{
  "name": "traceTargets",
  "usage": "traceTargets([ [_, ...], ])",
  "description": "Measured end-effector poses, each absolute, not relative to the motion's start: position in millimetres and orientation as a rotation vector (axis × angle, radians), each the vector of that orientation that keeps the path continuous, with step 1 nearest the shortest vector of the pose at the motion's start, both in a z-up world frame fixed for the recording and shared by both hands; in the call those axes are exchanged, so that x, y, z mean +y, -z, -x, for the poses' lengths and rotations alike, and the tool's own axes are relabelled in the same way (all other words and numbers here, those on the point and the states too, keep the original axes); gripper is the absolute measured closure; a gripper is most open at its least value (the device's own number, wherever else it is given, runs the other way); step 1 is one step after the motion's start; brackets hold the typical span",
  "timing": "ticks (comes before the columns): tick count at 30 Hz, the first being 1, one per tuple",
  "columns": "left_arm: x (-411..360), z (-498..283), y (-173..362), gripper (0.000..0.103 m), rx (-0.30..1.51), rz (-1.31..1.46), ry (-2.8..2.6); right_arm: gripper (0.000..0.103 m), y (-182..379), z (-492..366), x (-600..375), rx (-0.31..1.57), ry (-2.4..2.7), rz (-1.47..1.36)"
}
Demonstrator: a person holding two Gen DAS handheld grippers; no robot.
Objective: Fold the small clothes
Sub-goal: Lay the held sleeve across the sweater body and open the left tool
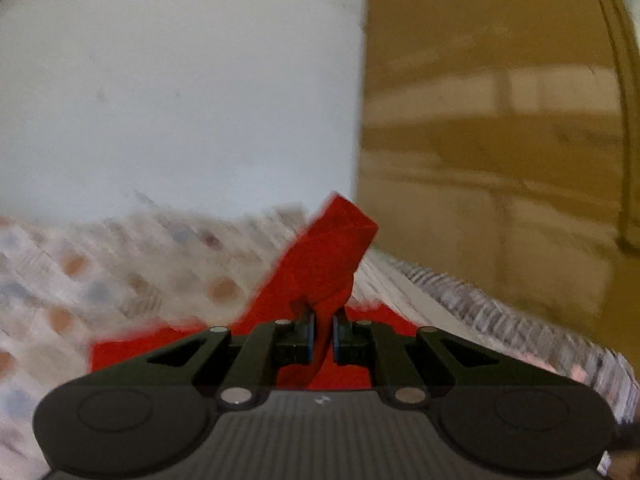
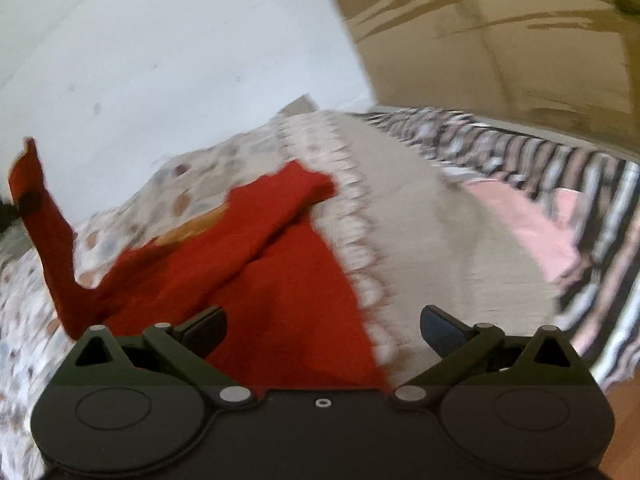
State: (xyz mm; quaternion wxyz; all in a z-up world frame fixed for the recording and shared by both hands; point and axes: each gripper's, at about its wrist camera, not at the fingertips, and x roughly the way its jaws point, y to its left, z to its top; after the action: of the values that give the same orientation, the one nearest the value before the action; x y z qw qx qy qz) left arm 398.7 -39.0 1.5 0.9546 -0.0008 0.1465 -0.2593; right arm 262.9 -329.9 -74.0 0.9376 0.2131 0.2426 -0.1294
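A small red garment (image 2: 256,256) lies on a patterned bedspread (image 2: 420,216). My left gripper (image 1: 323,332) is shut on a fold of the red garment (image 1: 320,264) and lifts that part up off the bed. In the right wrist view this raised part stands up at the far left (image 2: 36,208). My right gripper (image 2: 322,330) is open and empty, just above the garment's near right edge. An orange patch (image 2: 196,224) shows under the cloth.
A white wall (image 1: 180,80) rises behind the bed. A brown wooden cupboard (image 1: 492,120) stands at the right. A pink cloth (image 2: 532,224) and a striped blanket edge (image 2: 592,200) lie at the bed's right side.
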Motion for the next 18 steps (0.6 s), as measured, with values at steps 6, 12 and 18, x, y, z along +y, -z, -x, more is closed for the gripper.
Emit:
traceTargets([
  [6,-79.4,-386.0,67.8,0.095,0.525,-0.024,0.589,0.001,80.5,-250.1,-353.5,0.508,0.373,-0.412],
  [12,-75.1,-369.0,87.4,0.021,0.609,0.014,0.541,0.001,87.5,-256.4,-351.4,0.529,0.382,-0.411],
  [18,-33.0,-362.2,74.4,0.005,0.601,0.096,0.444,0.001,90.3,-270.6,-337.9,0.535,0.349,-0.4],
])
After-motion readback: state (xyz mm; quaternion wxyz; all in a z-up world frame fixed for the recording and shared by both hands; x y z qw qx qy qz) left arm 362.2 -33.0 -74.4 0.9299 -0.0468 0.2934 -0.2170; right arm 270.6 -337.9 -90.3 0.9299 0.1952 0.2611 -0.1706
